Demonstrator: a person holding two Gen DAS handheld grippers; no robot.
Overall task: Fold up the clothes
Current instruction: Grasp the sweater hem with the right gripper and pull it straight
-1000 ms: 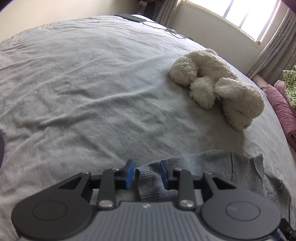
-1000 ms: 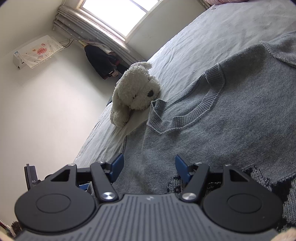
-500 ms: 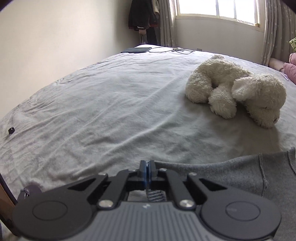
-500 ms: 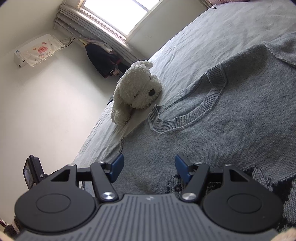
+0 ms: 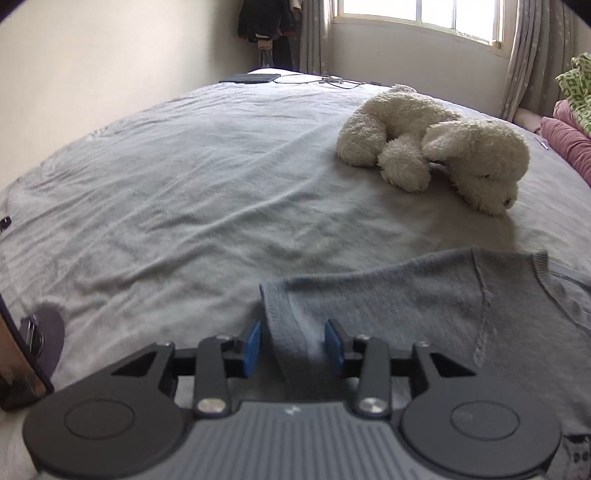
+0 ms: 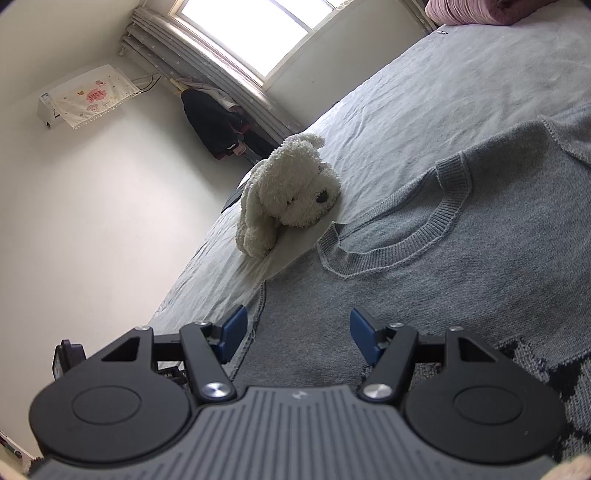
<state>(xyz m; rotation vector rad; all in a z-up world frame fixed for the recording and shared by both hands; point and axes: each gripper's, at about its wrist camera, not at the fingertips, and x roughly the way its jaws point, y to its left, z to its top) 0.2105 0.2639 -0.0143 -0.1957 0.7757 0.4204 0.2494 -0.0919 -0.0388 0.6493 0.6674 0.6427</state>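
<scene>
On the bed, left gripper (image 5: 293, 345): low over the near edge of the grey sheet, fingers pointing far across the bed; the blue pads (image 5: 252, 347) stand apart with the folded-over edge of the sweater's sleeve lying between them, not pinched (the cloth there is blurred).

Right gripper (image 6: 295, 334): tilted, so the room leans in its view; it hovers low over the sweater's body with its jaws spread wide, holding nothing. One pad sits over the side seam near the left hem edge, the other over plain knit.

Grey knit sweater (image 6: 461, 266): spread flat on the near part of the bed sheet (image 5: 177, 192), ribbed round neckline pointing far toward the toy; a dark patterned patch shows at the near right of the right wrist view (pattern cannot be made out). In the left wrist view the sleeve (image 5: 369, 302) is folded in over the body.

White plush dog (image 5: 436, 147): lying on its side far right of the sleeve, near the neckline but apart from it.

Sheet: light grey, finely creased.

Far end: window (image 5: 417, 14) with curtains, dark clothes (image 6: 214, 125) hanging in the corner.
</scene>
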